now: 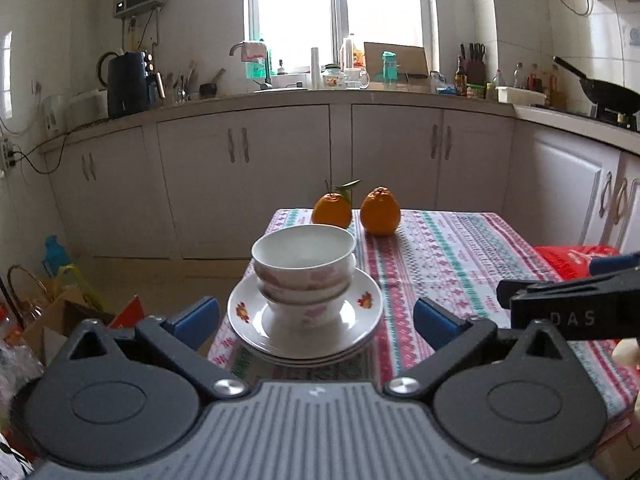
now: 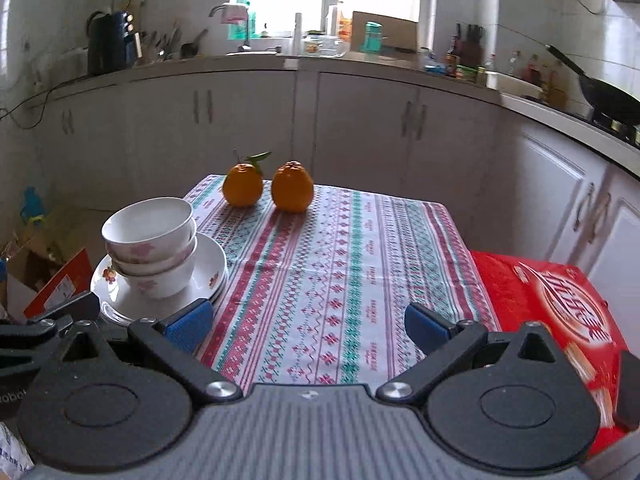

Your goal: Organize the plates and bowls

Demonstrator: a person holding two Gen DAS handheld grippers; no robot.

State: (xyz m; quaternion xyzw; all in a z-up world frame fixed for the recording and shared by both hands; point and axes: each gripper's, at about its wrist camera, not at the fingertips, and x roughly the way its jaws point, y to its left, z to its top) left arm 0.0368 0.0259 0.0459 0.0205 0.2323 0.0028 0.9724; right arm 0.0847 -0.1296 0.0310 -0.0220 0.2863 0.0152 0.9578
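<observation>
Left gripper (image 1: 316, 318) fingers apart, stacked bowls (image 1: 305, 270) on plates (image 1: 304, 334)

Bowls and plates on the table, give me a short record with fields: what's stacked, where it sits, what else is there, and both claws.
stack: nested bowls on stacked plates
place: near left corner of the patterned tablecloth
other items: two oranges at the far edge, red package to the right
left claw: open, empty, facing the stack
right claw: open, empty, over bare cloth
</observation>
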